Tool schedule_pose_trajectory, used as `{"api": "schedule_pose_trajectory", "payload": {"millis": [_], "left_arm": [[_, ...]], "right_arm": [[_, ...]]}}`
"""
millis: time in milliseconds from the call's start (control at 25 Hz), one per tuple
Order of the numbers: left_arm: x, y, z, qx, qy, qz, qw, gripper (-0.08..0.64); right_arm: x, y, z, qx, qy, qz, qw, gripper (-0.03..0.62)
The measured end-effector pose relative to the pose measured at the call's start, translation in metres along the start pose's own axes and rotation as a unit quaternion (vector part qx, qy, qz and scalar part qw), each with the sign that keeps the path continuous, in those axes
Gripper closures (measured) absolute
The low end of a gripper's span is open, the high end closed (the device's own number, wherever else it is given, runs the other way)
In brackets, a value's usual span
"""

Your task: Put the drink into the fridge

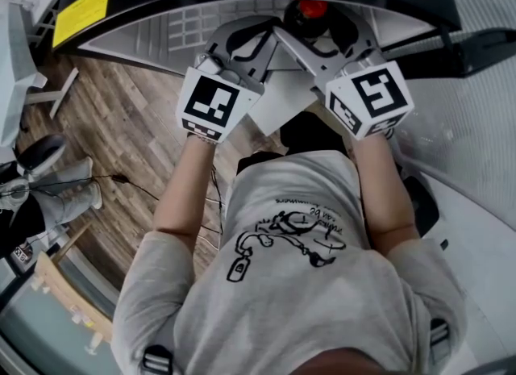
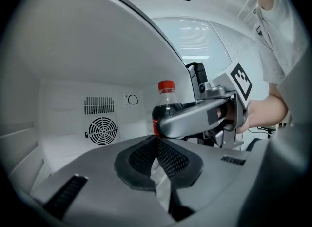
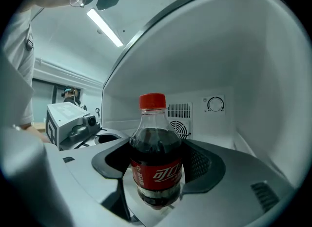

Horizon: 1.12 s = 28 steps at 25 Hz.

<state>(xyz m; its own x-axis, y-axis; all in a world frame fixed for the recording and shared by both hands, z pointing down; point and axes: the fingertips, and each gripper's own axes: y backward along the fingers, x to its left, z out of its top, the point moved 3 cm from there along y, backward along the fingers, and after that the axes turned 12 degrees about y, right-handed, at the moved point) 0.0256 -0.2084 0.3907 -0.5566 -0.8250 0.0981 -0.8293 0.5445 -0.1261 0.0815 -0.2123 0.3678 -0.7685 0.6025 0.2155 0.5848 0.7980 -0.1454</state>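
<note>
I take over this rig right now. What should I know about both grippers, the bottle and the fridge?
Right gripper: shut on the cola bottle, which is upright with its red cap on.
Left gripper: shut, empty, close beside the right one.
Fridge: open; the bottle is inside the white cavity. I cannot tell whether it touches the floor.
Done: bottle brought in.
Left: set it down, open the jaws, pull both grippers out, close the fridge.

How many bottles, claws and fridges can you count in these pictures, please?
1 bottle
2 claws: left claw, right claw
1 fridge
Total: 4
</note>
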Motion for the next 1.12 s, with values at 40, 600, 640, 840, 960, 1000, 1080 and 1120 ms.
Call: {"api": "schedule_pose_trajectory", "payload": {"millis": [40, 600, 640, 840, 960, 1000, 1080, 1120], "left_arm": [[0.001, -0.001, -0.001, 0.002, -0.002, 0.001, 1.0000, 0.558], [0.013, -0.018, -0.009, 0.021, -0.018, 0.002, 0.9996, 0.558], [0.014, -0.019, -0.010, 0.021, -0.018, 0.003, 0.9996, 0.558], [0.017, -0.023, -0.015, 0.025, -0.016, 0.005, 0.9996, 0.558], [0.019, -0.024, -0.017, 0.024, -0.015, 0.010, 0.9995, 0.558], [0.020, -0.024, -0.018, 0.025, -0.016, 0.011, 0.9995, 0.558], [0.021, -0.023, -0.019, 0.027, -0.016, 0.011, 0.9995, 0.558], [0.021, -0.022, -0.019, 0.027, -0.016, 0.011, 0.9995, 0.558]], "right_arm": [[-0.002, -0.001, -0.002, 0.000, -0.001, -0.001, 1.000, 0.268], [-0.017, -0.014, -0.016, 0.001, -0.011, 0.011, 1.000, 0.268], [-0.017, -0.015, -0.017, 0.001, -0.012, 0.012, 1.000, 0.268], [-0.019, -0.019, -0.022, 0.002, -0.011, 0.014, 1.000, 0.268], [-0.019, -0.021, -0.025, 0.002, -0.009, 0.015, 1.000, 0.268], [-0.019, -0.022, -0.026, 0.002, -0.010, 0.017, 1.000, 0.268], [-0.018, -0.023, -0.027, 0.003, -0.010, 0.020, 1.000, 0.267], [-0.017, -0.023, -0.026, 0.003, -0.009, 0.022, 1.000, 0.267]]}}
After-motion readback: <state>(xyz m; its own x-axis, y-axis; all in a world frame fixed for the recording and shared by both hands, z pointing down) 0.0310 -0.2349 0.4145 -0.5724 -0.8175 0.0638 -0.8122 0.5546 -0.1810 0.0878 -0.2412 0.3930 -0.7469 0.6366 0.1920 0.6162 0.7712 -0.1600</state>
